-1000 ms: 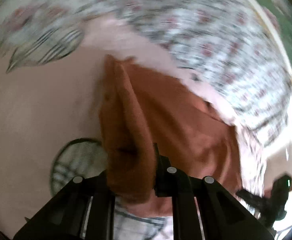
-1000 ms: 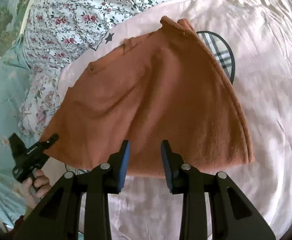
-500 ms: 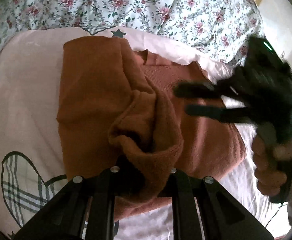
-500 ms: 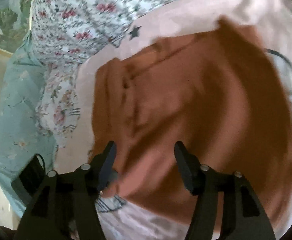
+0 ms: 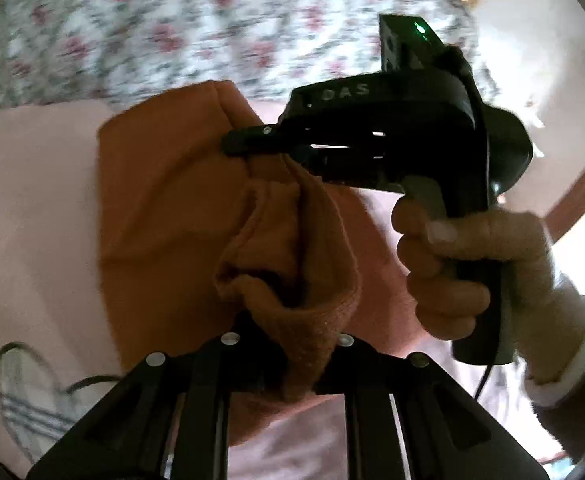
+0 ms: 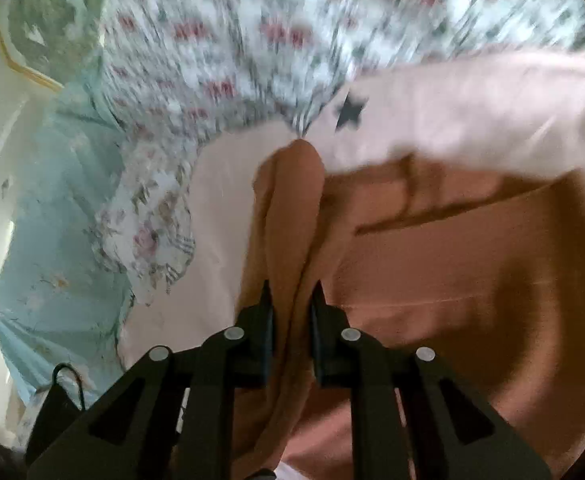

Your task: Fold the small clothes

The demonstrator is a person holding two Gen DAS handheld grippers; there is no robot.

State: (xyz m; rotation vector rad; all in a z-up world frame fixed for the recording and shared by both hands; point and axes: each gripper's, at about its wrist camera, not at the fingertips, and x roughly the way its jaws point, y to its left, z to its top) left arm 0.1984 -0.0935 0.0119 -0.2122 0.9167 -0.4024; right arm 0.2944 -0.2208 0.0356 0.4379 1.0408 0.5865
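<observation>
Right gripper is now pinching a ridge of the orange garment — its jaws have just been closing, having stood spread over it before. Left gripper is clamping a bunched fold — garment lying on the pink bedsheet.

The right gripper, open over the flat rust-orange garment before, was brought across to the garment's edge and its jaws were closed on a raised fold. A bunched ridge was drawn up between it and the left gripper.
</observation>
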